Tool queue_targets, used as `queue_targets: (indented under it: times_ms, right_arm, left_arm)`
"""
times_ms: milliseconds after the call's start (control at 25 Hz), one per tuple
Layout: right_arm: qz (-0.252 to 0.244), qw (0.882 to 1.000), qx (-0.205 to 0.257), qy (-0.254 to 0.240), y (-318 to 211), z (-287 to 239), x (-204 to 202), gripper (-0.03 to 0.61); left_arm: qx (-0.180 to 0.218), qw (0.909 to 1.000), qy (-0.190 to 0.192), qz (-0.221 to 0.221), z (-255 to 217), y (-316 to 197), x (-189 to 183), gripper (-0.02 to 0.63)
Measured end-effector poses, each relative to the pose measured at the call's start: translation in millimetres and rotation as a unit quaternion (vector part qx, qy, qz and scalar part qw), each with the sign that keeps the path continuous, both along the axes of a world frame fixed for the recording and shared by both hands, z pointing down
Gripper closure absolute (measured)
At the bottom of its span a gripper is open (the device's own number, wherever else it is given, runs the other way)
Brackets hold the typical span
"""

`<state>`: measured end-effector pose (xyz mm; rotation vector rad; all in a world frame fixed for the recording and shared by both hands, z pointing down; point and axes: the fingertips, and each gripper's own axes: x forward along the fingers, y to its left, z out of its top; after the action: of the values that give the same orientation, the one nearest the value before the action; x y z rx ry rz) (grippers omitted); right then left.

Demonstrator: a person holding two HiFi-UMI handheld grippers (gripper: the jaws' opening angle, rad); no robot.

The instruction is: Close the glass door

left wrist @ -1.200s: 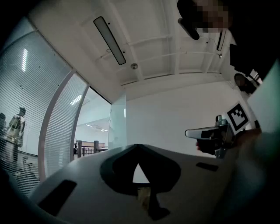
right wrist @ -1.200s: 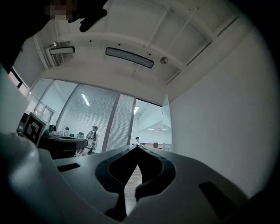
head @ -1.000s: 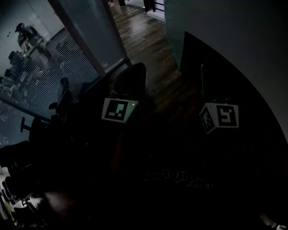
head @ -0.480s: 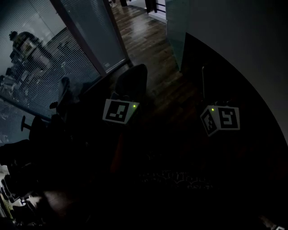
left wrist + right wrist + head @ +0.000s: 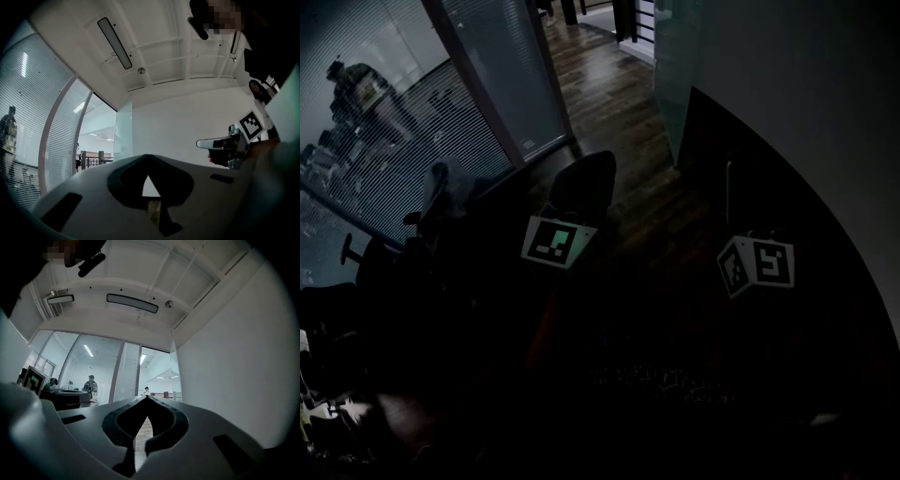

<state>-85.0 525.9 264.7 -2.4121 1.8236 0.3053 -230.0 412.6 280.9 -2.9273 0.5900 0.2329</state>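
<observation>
The glass door (image 5: pixel 675 66) is a frosted panel that stands open against the white wall (image 5: pixel 806 103), with the wooden floor of the doorway (image 5: pixel 600 84) to its left. The same glass door (image 5: pixel 123 133) shows ahead in the left gripper view, and the door's edge (image 5: pixel 174 376) in the right gripper view. My left gripper (image 5: pixel 147 156) is shut and holds nothing. My right gripper (image 5: pixel 147 397) is also shut and empty, pointing towards the doorway beside the wall. Neither touches the door. The head view is dark; only the marker cubes (image 5: pixel 558 241) (image 5: pixel 757 264) stand out.
A glass wall with blinds (image 5: pixel 403 122) and a dark post (image 5: pixel 473 80) borders the doorway on the left. A dark office chair (image 5: pixel 581 183) stands before my left gripper, with more chairs (image 5: pixel 431 202) to the left. One person (image 5: pixel 90 383) is behind the blinds, another (image 5: pixel 147 391) beyond the doorway.
Both marker cubes sit a little lower in the head view than a second ago, and the doorway has drifted slightly right. Both grippers stay shut.
</observation>
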Motion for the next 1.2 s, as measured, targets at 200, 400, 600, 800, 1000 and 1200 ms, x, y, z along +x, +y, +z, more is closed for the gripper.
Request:
queue_targets:
  times_ms: [200, 400, 600, 800, 1000, 1200]
  right_arm:
    - [-0.004, 1.0, -0.006, 0.006, 3.4, 0.0, 11.0, 0.575]
    - [-0.014, 1.0, -0.01, 0.008, 5.2, 7.4, 14.7, 0.575]
    - [-0.023, 1.0, -0.009, -0.003, 7.5, 12.9, 25.2, 0.575]
    - [-0.022, 1.0, -0.01, -0.011, 0.2, 20.9, 39.1, 0.575]
    - [-0.008, 1.0, -0.011, -0.004, -20.8, 25.9, 61.4, 0.575]
    - [0.003, 1.0, -0.014, 0.0, -57.4, 28.1, 86.6, 0.575]
  left_arm:
    - [-0.012, 0.9999, 0.01, -0.002, -0.2, 6.2, 9.4, 0.623]
    - [-0.008, 0.9999, 0.01, -0.009, 1.7, 18.1, 13.6, 0.623]
    - [-0.005, 1.0, -0.005, -0.007, 7.0, 31.6, 24.5, 0.623]
    - [-0.004, 0.9999, -0.005, -0.013, 11.0, 19.0, 31.0, 0.623]
    - [-0.002, 1.0, -0.006, -0.002, 14.9, -8.3, 52.8, 0.623]
    - [-0.005, 0.9999, -0.005, 0.011, 18.7, -49.7, 85.3, 0.623]
